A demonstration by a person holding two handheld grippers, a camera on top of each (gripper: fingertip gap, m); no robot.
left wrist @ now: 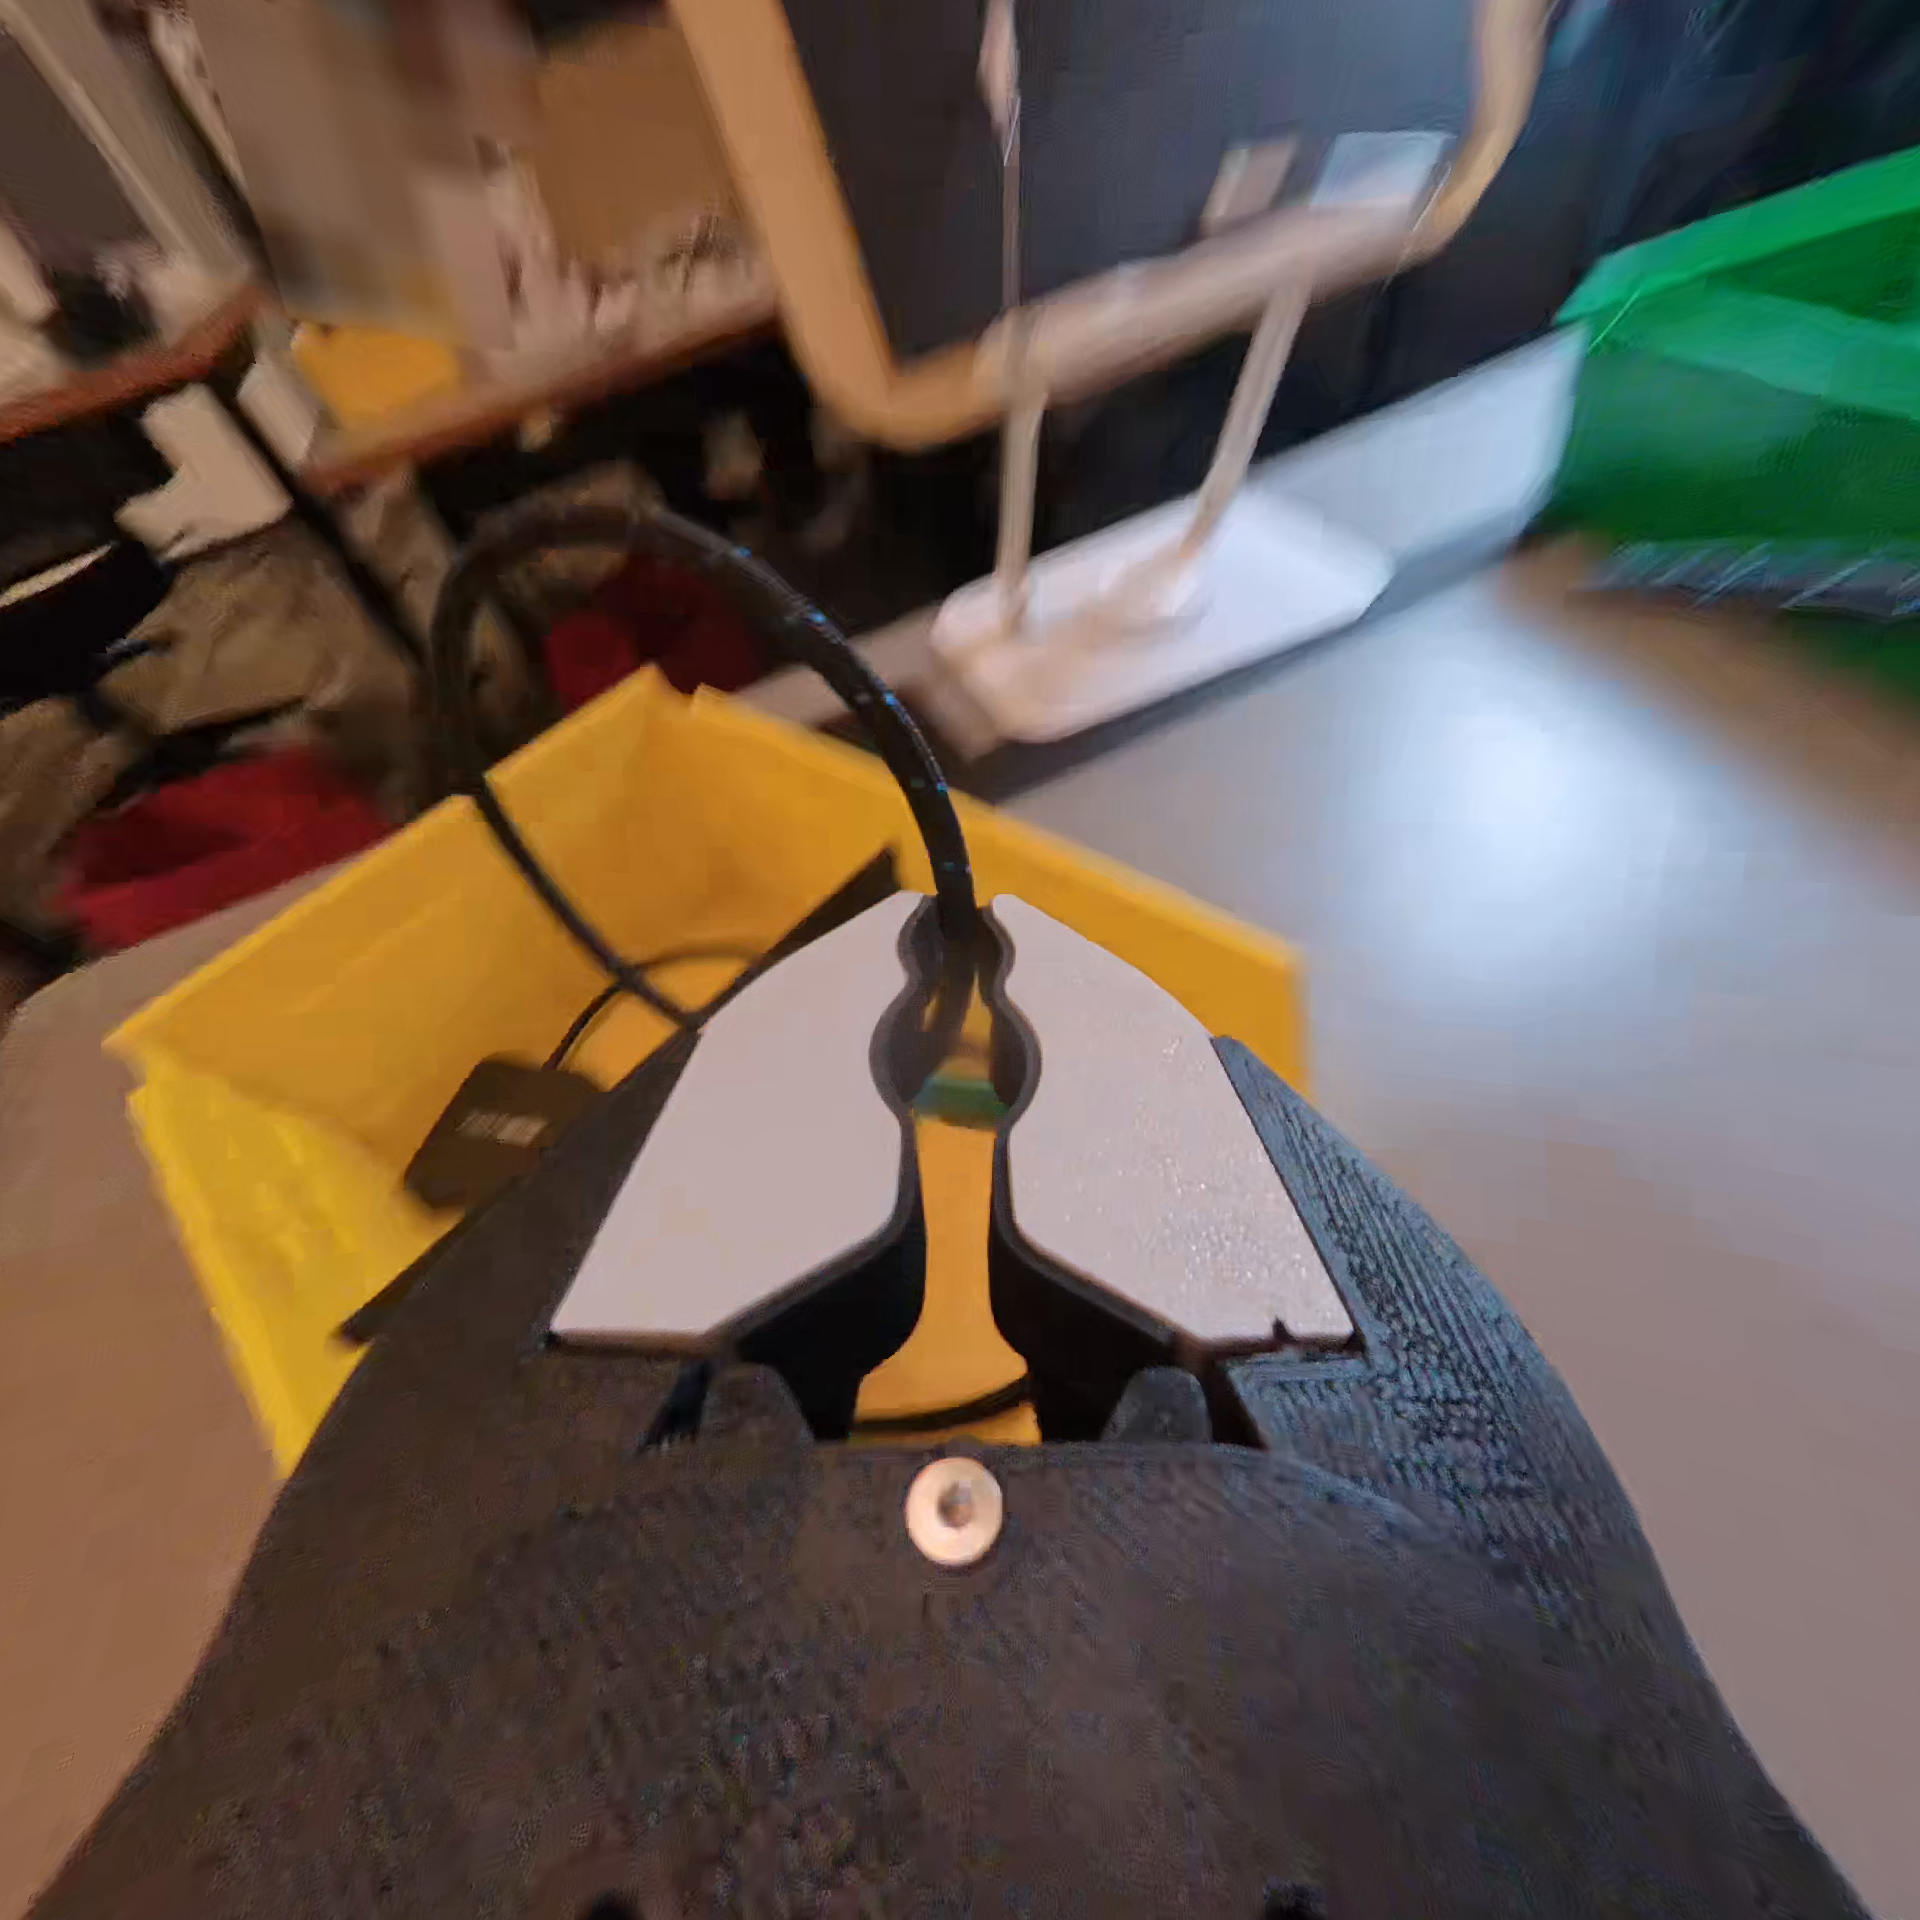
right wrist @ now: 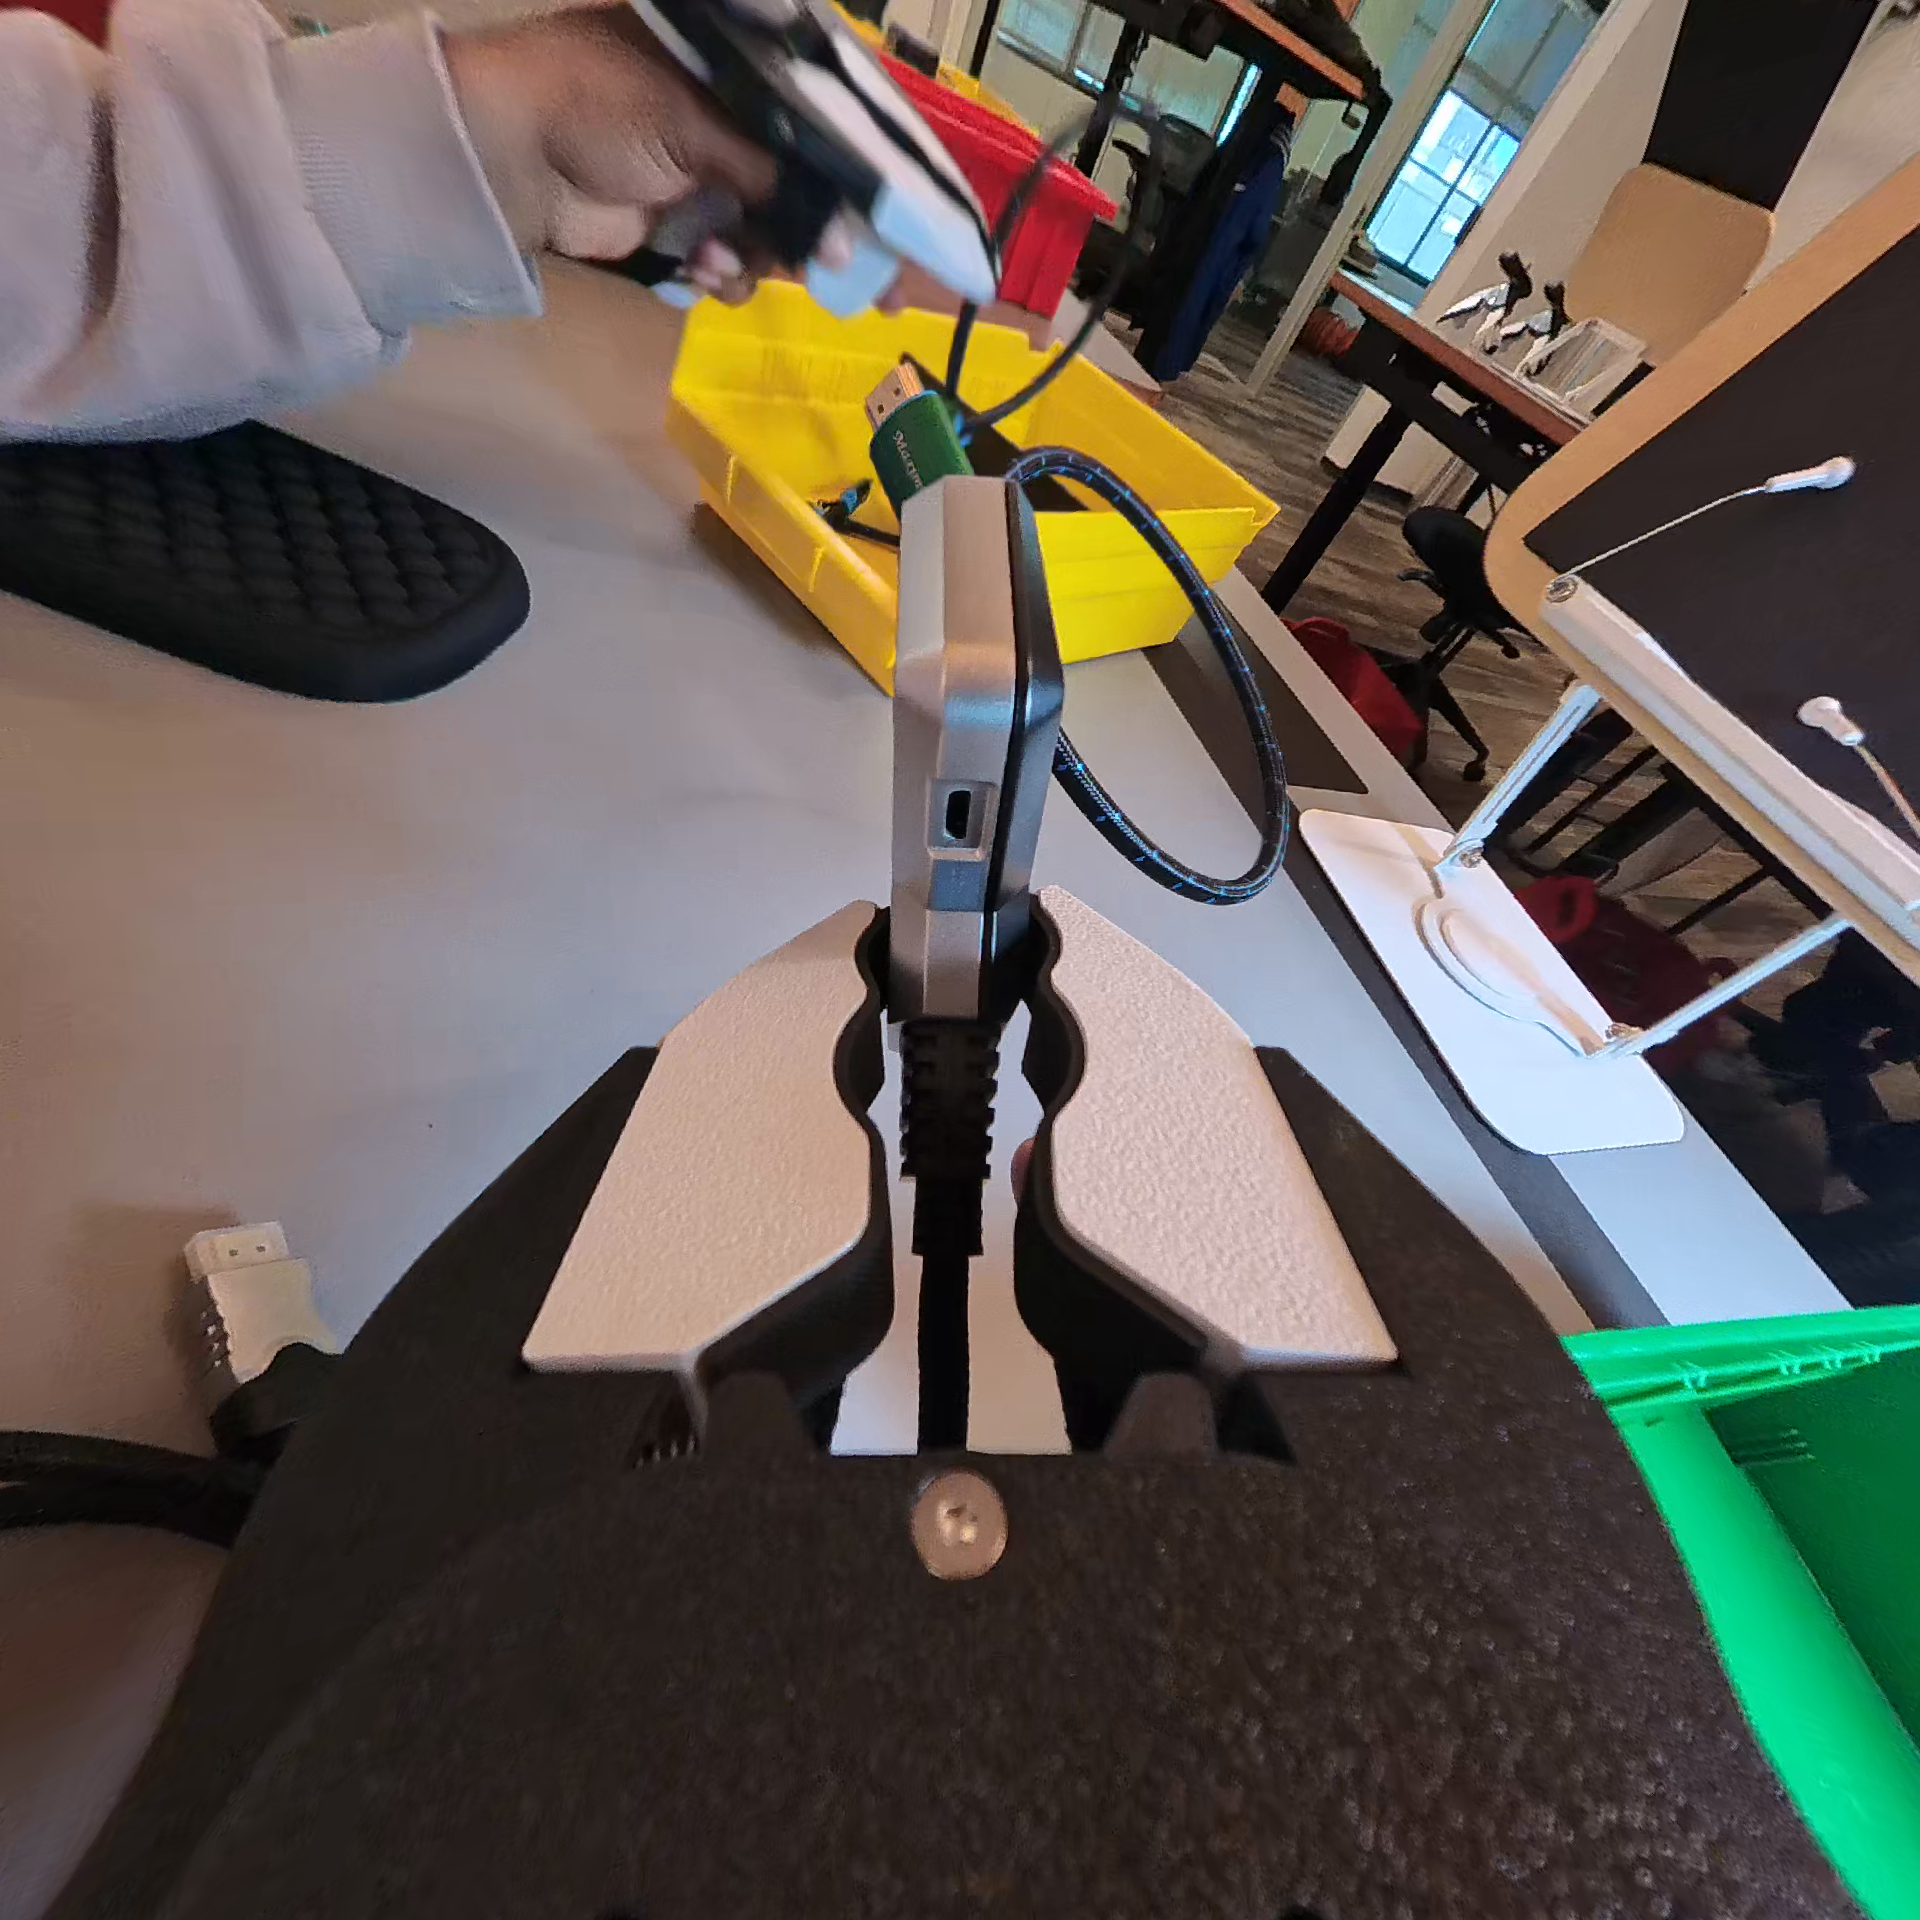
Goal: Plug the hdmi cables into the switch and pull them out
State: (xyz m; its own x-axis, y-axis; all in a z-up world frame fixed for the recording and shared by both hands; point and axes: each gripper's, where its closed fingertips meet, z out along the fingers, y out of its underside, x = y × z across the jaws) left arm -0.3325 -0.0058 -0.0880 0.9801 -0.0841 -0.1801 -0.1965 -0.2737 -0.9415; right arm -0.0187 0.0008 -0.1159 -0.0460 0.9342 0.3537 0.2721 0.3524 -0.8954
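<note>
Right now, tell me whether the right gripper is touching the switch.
Touching. The right wrist view shows the right gripper shut on the lower end of the switch, with both fingertips pressed against its sides and no gap.

Your right gripper (right wrist: 958,935) has rough, grainy matt black printed plastic for its body and pebbled pale grey faces on the fingers (right wrist: 1164,1132); it clamps a switch (right wrist: 961,665) of smooth brushed-looking grey metal with a glossy black face. The cable (right wrist: 1236,727) off it is braided black cloth flecked with blue, over a matt grey tabletop (right wrist: 520,852). The yellow bin (right wrist: 1132,561) is smooth, slightly shiny plastic, the green plug (right wrist: 914,442) looks like satin metal, though the blur leaves that unsure.
</note>
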